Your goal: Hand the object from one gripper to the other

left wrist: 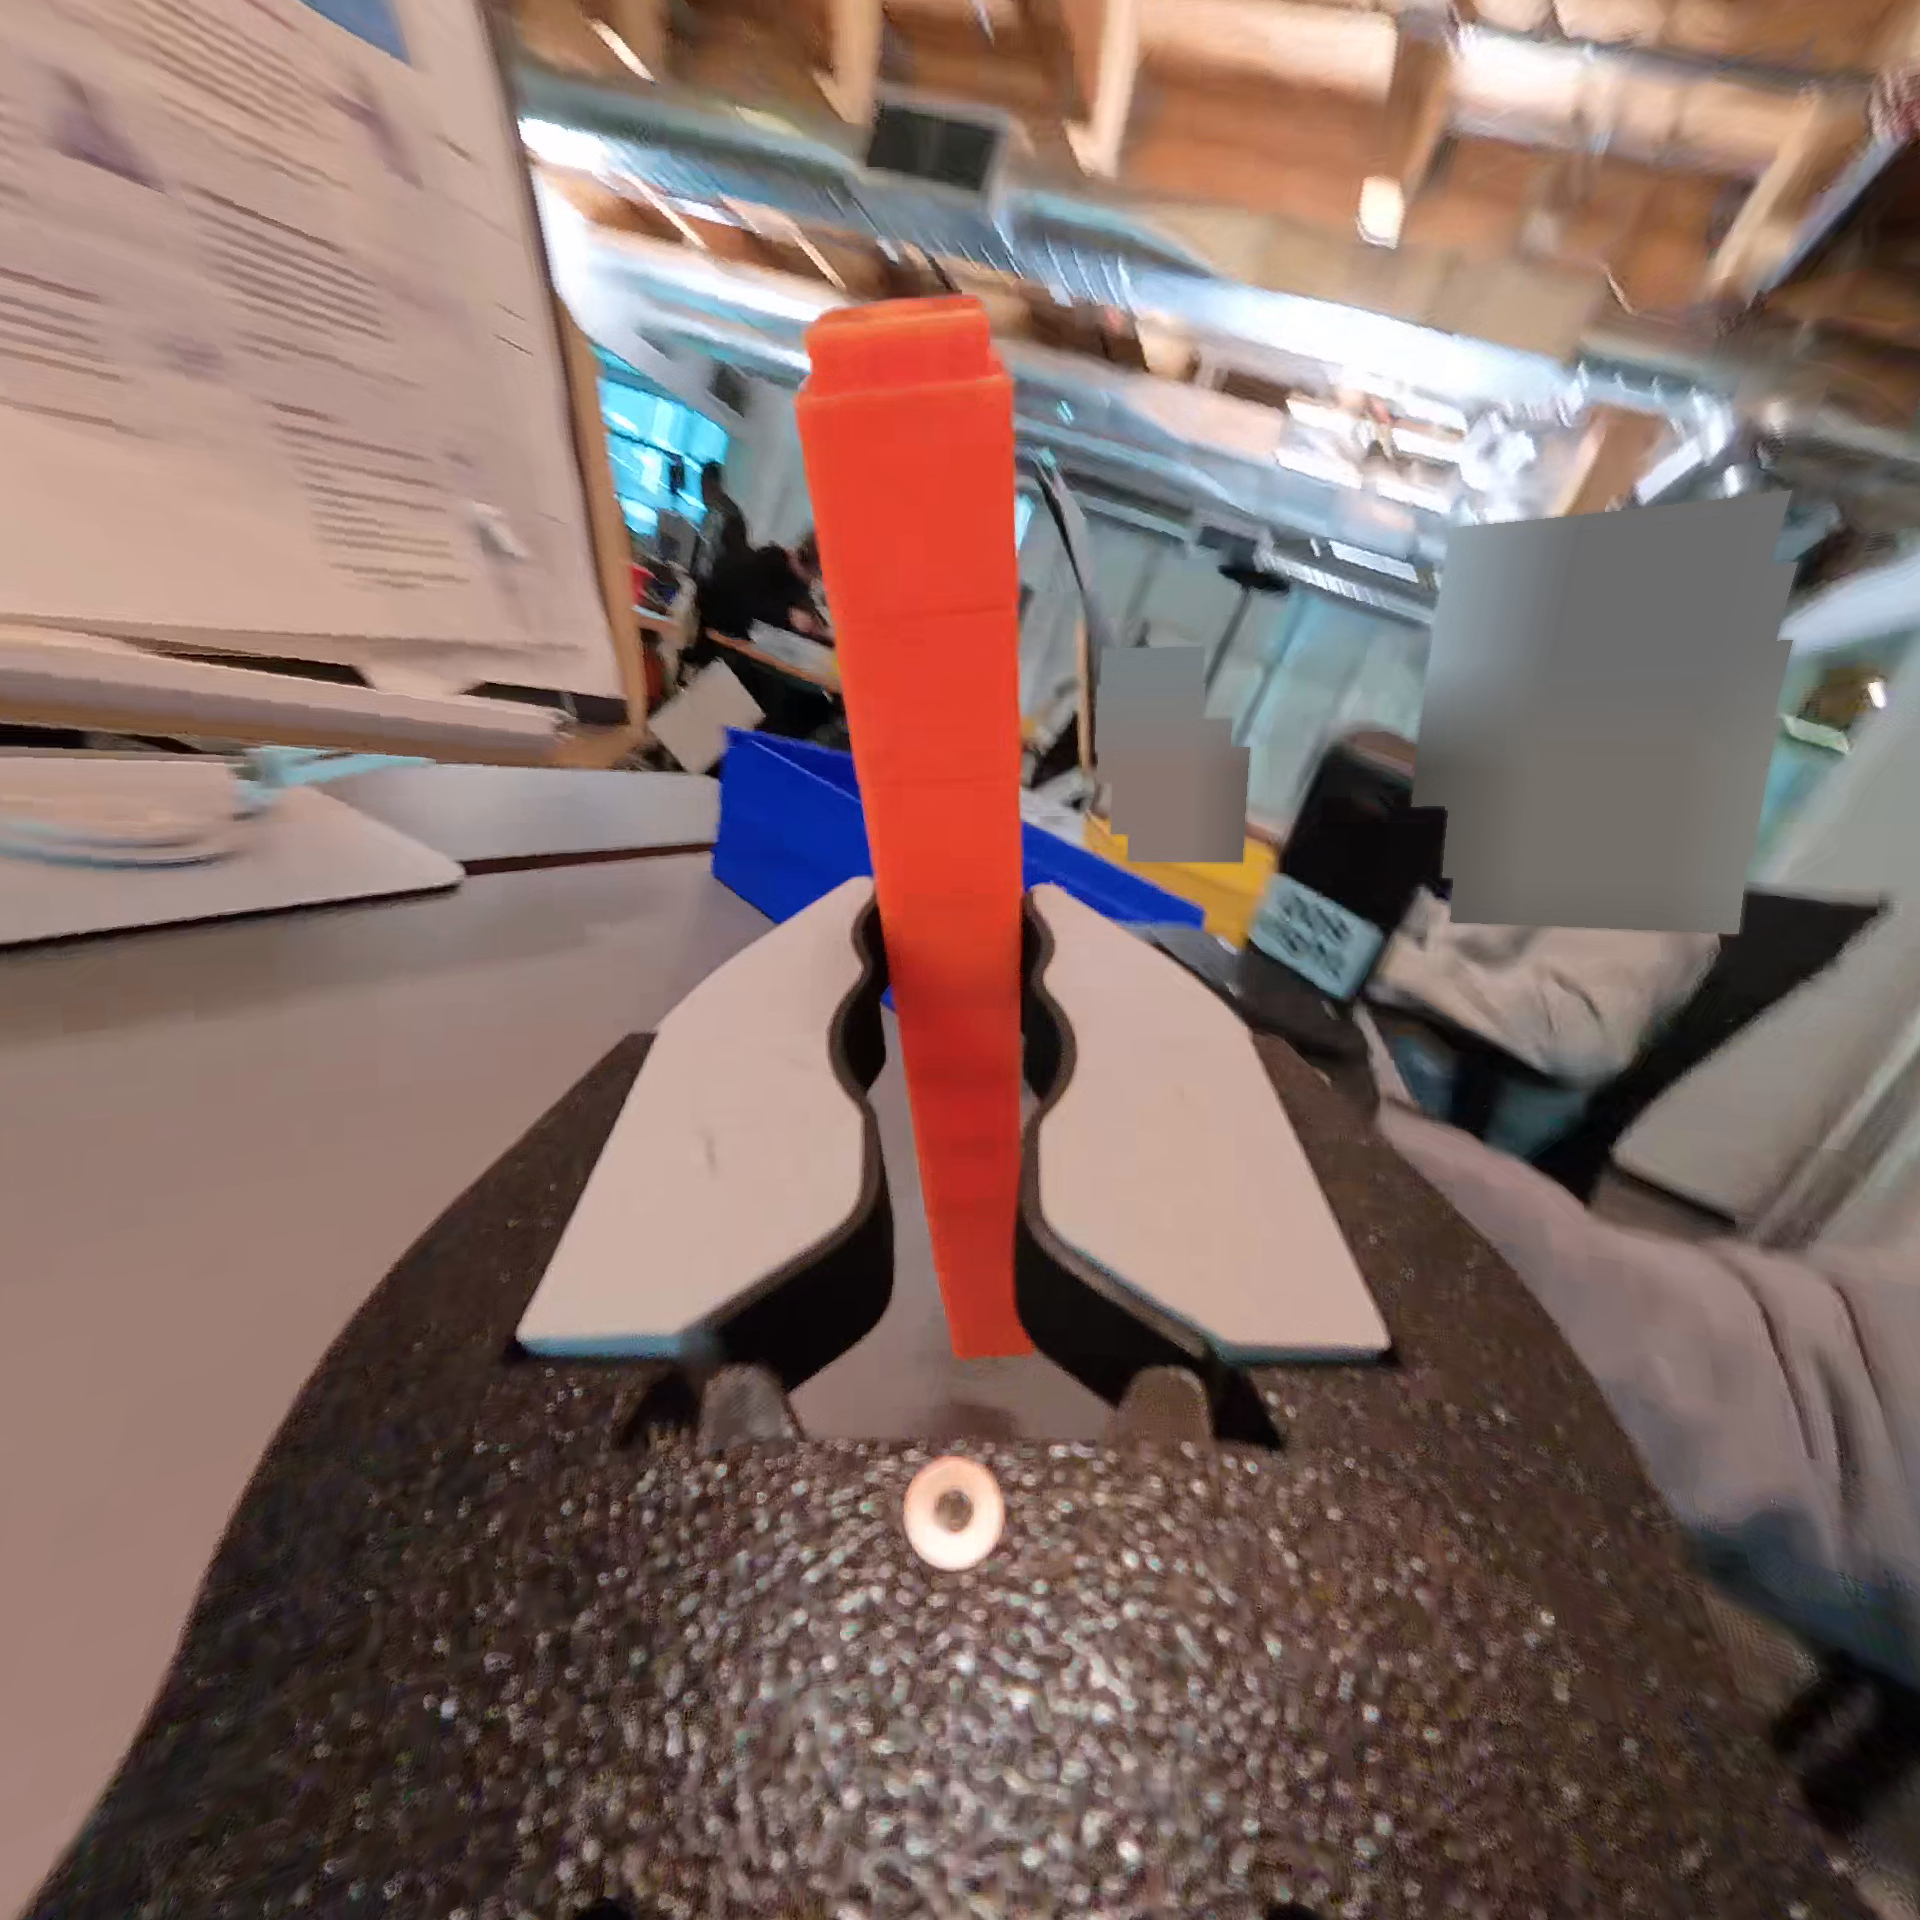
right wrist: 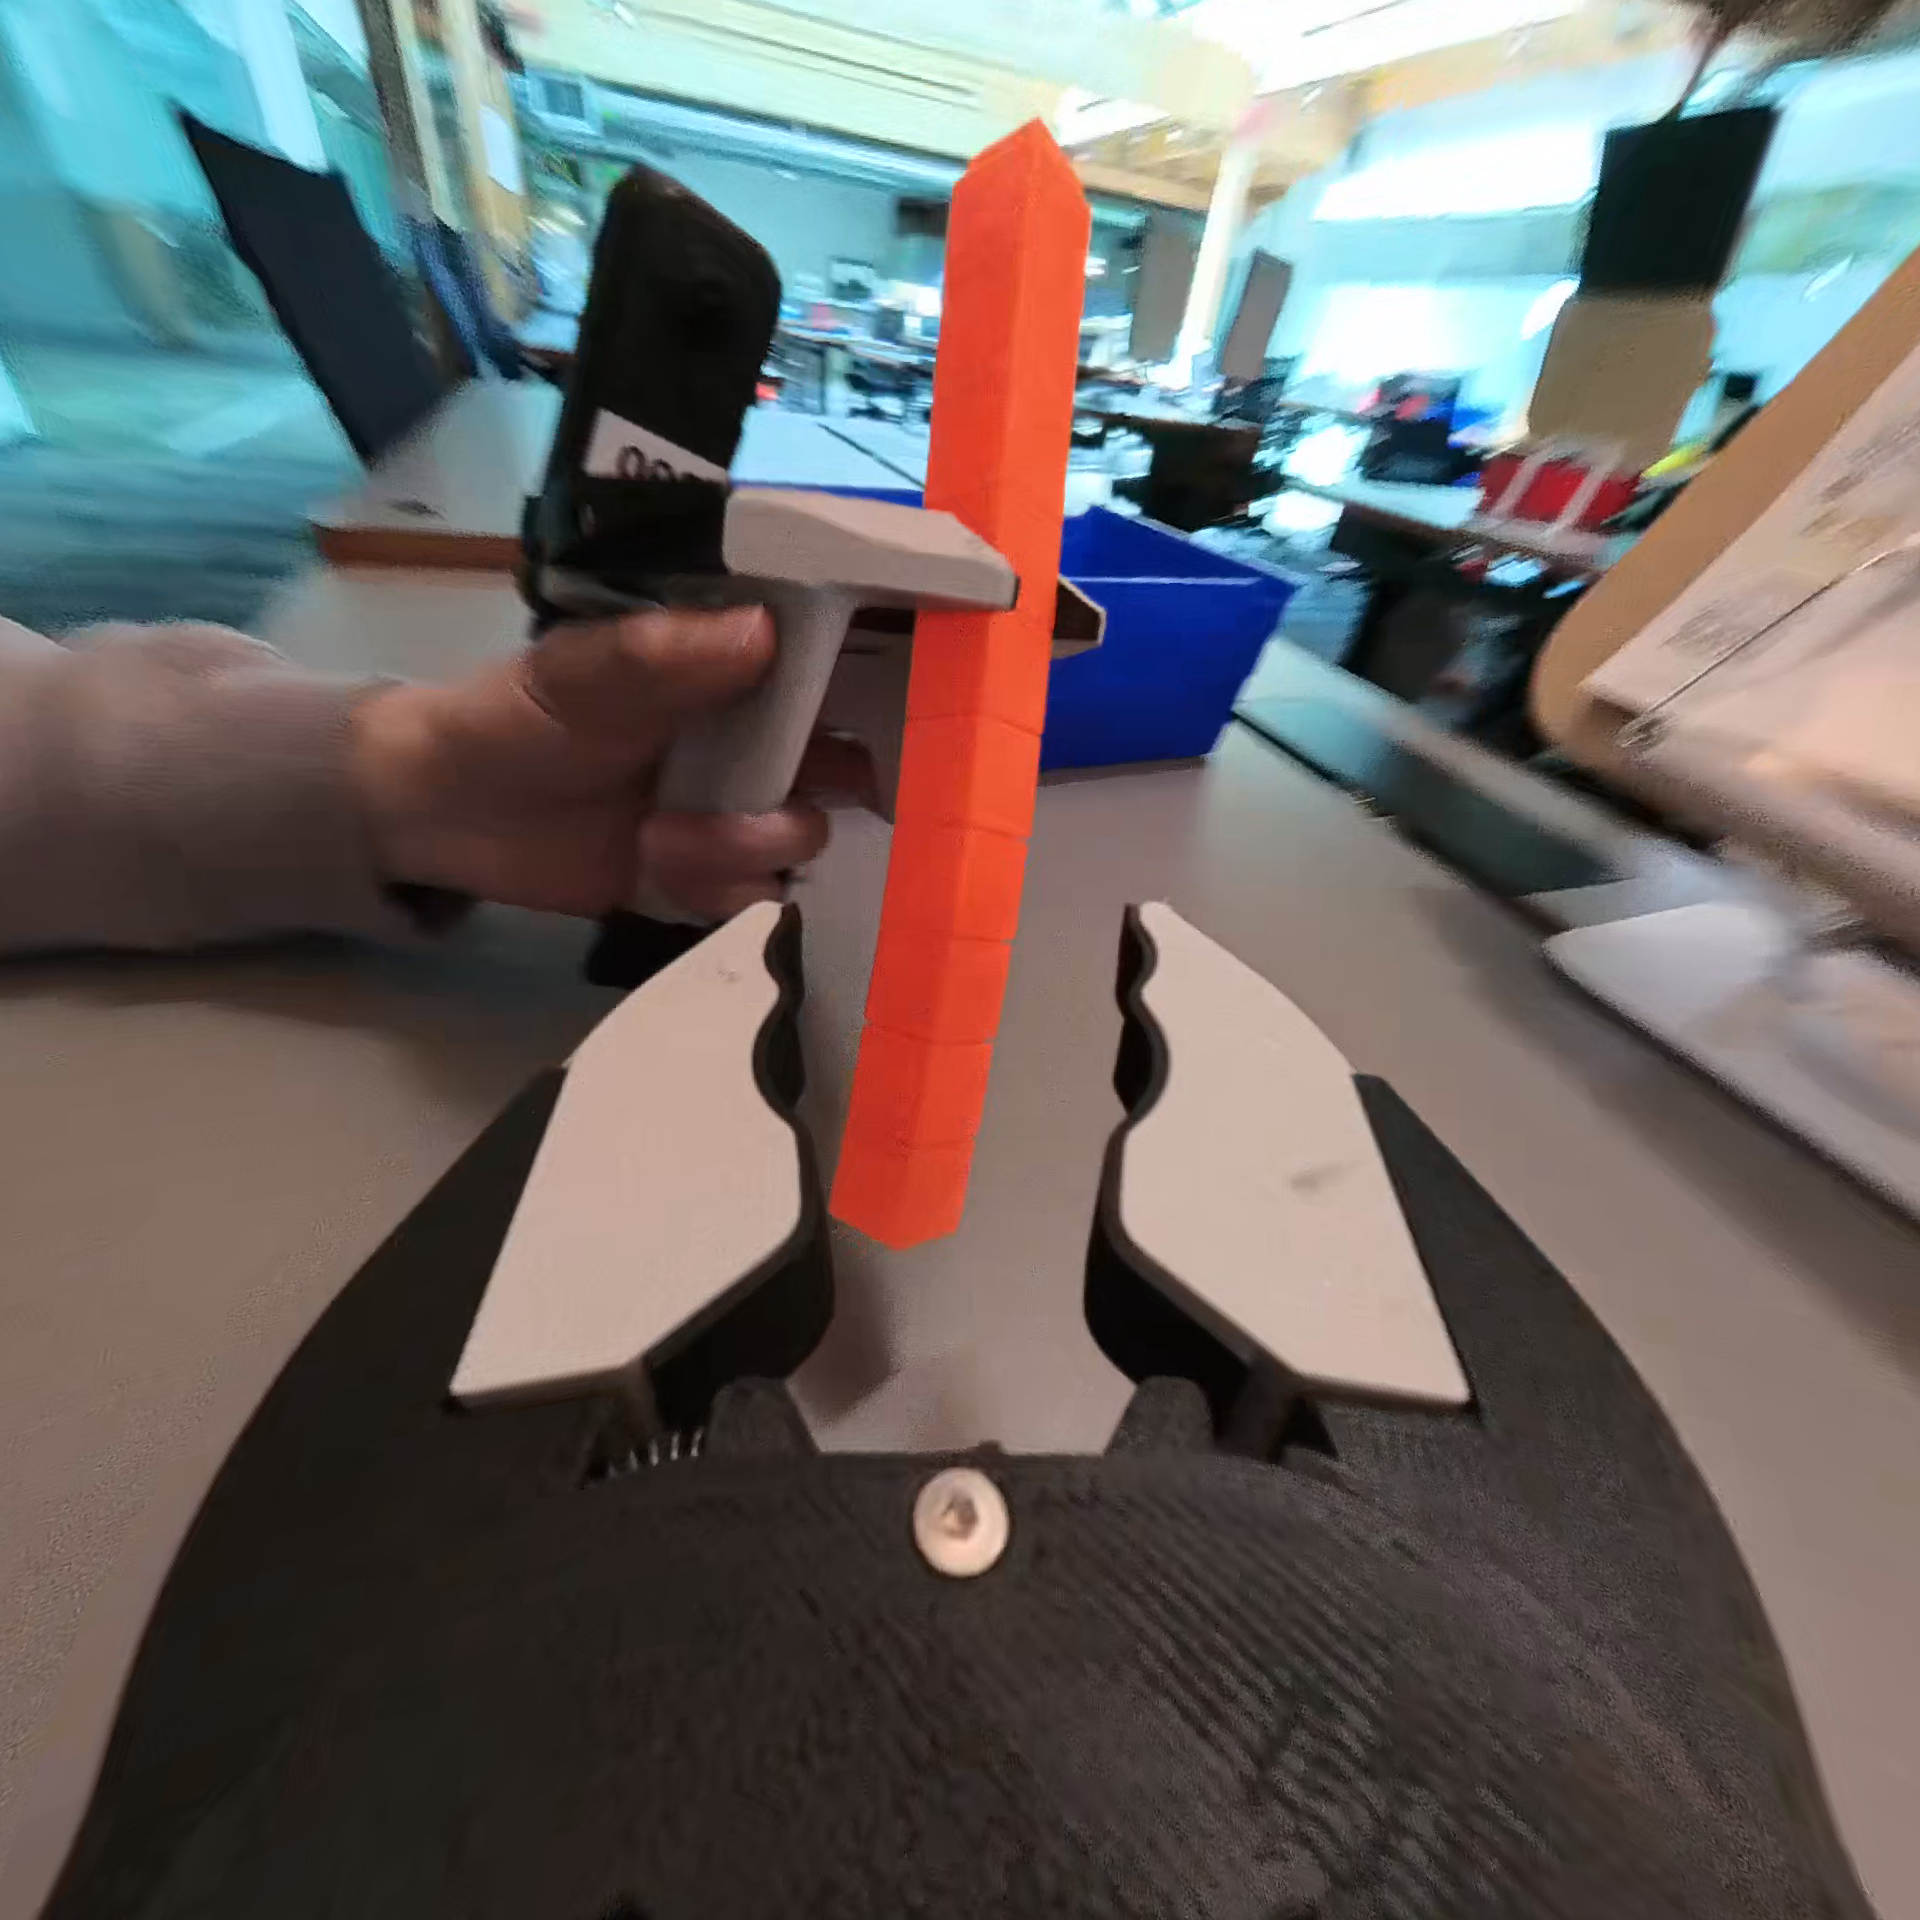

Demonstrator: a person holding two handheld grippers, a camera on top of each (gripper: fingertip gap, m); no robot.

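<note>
Left wrist view, nearest first: the left gripper (left wrist: 951, 935) is pinching the orange bar (left wrist: 925, 727) between its 2 grey fingers (left wrist: 727, 1132), both notched inner edges pressing against the bar's sides. The bar is standing upright, made of stacked segments, its lower end sitting down between the fingers near the gripper's body and its upper end rising well above the fingertips. A grey sleeve (left wrist: 1621, 1340) is showing at the right edge. Behind the fingertips a blue bin (left wrist: 779, 821) is resting on the grey surface (left wrist: 312, 1039). At far left, printed sheets (left wrist: 260, 343) are leaning on a board; all of this is blurred.

Right wrist view, nearest first: the right gripper (right wrist: 961, 940) is standing spread, its 2 grey fingers (right wrist: 644, 1174) apart, neither touching the bar. The orange bar (right wrist: 966, 831) is hanging with its lower end between those fingers, closer to the one on the left of the picture, and is tilting slightly rightward toward the top. Farther off, the left gripper (right wrist: 1013, 597) is clamping the bar at about mid-length from the left side of the picture, and a hand (right wrist: 582, 758) is wrapping around its pale handle. Beyond it, the blue bin (right wrist: 1164, 644) is sitting on the surface (right wrist: 208, 1143). A cardboard box (right wrist: 1714, 623) with papers is lying at far right, blurred.
</note>
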